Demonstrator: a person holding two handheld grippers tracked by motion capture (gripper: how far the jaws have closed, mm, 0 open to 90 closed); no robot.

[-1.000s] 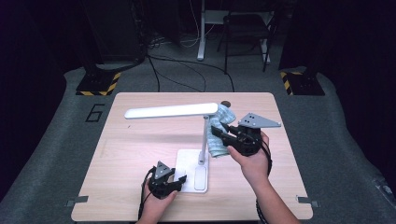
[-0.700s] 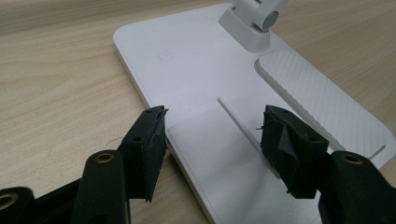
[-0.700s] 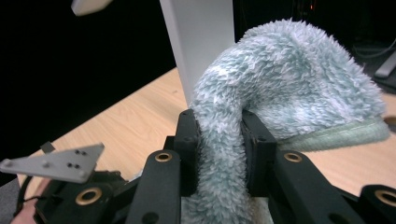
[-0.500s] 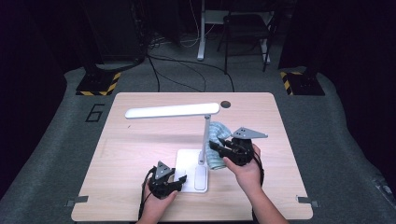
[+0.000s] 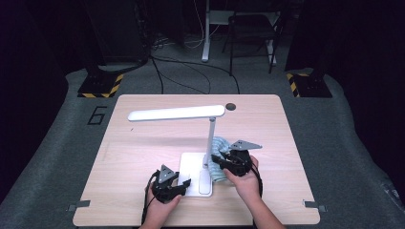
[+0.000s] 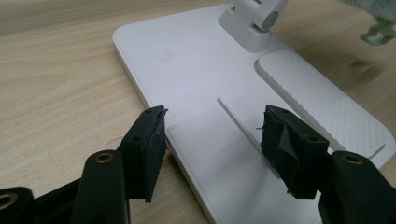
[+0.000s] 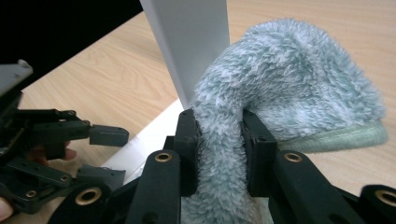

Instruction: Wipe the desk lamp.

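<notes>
Gripping a fluffy blue-green cloth (image 7: 285,88), right gripper (image 5: 228,161) jaws pinch it just right of the lamp post (image 5: 210,139), w/ post blocking its left side. Left gripper (image 5: 177,183) jaws wide, over lamp base (image 6: 210,93) near edge on bench (image 5: 143,152).

- High view: fixed above my side, looking forward and down. The whole worktop (image 5: 143,143) sits mid-frame with dark floor beyond, and my forearms come in from the bottom edge.
- Left gripper view: riding on my left gripper (image 6: 212,140), skimming low along its two black jaws, very close to the lamp base (image 6: 210,84), facing the hinge at its far end.
- Right gripper view: on my right gripper (image 7: 219,140), tight in on the fluffy cloth (image 7: 289,84), with the lamp post (image 7: 191,42) just behind.
- Shared ground: all three cameras catch the lamp. The right gripper view also takes in my left gripper at its left edge.
</notes>
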